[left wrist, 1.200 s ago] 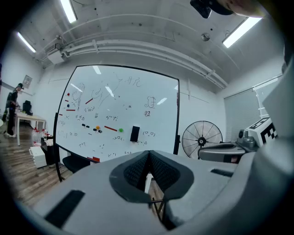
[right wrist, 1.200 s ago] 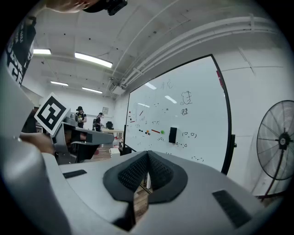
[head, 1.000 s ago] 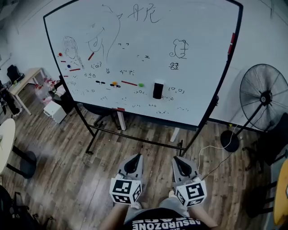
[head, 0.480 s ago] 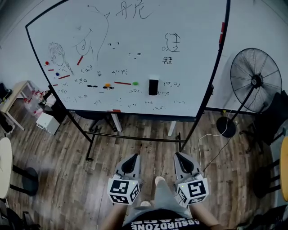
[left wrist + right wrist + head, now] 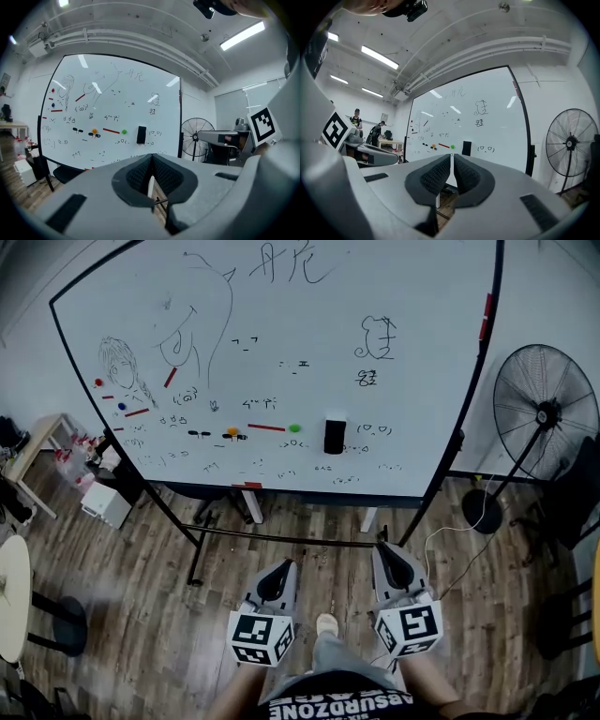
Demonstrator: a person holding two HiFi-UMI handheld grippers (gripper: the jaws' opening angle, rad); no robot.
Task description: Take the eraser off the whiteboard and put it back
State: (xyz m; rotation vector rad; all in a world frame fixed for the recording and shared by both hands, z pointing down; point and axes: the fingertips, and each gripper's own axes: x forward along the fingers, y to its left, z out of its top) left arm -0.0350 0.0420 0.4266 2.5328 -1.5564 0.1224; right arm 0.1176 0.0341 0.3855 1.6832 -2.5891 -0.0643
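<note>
Eraser: a black block eraser (image 5: 335, 436) sticks upright on the whiteboard (image 5: 422, 381), in its lower half and a little right of the middle, nearer the bottom edge than the top edge; no gripper touches it
Eraser's neighbours: a green magnet (image 5: 294, 427) sits just to its left, then a red line (image 5: 266, 427) and an orange magnet (image 5: 232, 431) further toward the left edge; small face doodles lie just to its right
Whiteboard: black-framed, on a wheeled stand over the wooden floor (image 5: 141, 596), covered in drawings and scribbles, with a red magnet and a blue magnet near the left edge
Left gripper: the left gripper (image 5: 284, 566) is held low in front of the person's body, pointing toward the board and well apart from it; in the left gripper view its jaws are pressed together at the tips with nothing between them, and the eraser (image 5: 141, 134) shows far beyond them
Right gripper: the right gripper (image 5: 385, 551) is held beside the left one, also aimed at the board and well apart from it; in the right gripper view its jaws are closed and empty, and the eraser (image 5: 466, 148) sits just above and right of the tips, far off
Marker cubes: each gripper carries one at its rear, near the person's waist
Fan: a black pedestal fan (image 5: 547, 418) stands beyond the board's right edge, its cable trailing across the floor
Room, left side: a round pale table (image 5: 11, 596) at the head view's left edge, a desk and clutter beyond the board's lower left corner
</note>
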